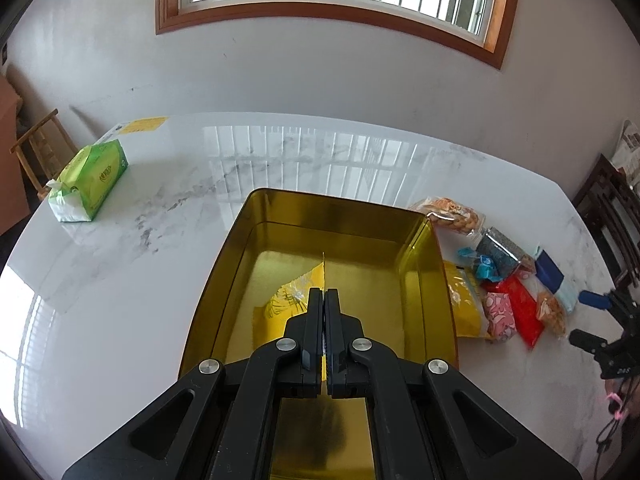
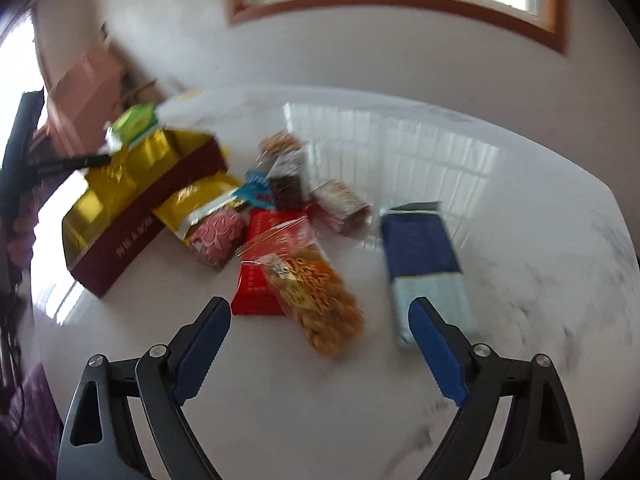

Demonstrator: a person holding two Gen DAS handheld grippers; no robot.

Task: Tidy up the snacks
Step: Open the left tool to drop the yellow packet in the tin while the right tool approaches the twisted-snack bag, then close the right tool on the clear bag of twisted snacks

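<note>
My left fingers (image 1: 323,294) are clenched on the thin edge of a yellow snack packet (image 1: 294,300), holding it inside the gold tin (image 1: 240,236) on the marble desk (image 1: 160,248). My right fingers (image 2: 320,312) stand wide apart, gripping nothing, above the desk just short of the snack pile. Between their tips lies a clear bag of orange snacks (image 2: 320,300); a red packet (image 2: 260,292) sits under it, and a blue packet (image 2: 420,248) beside the right-hand tip. A green tissue pack (image 1: 90,180) lies well apart.

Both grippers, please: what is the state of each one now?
Left gripper: closed on the yellow packet, over the gold box.
Right gripper: open, holding nothing.
</note>
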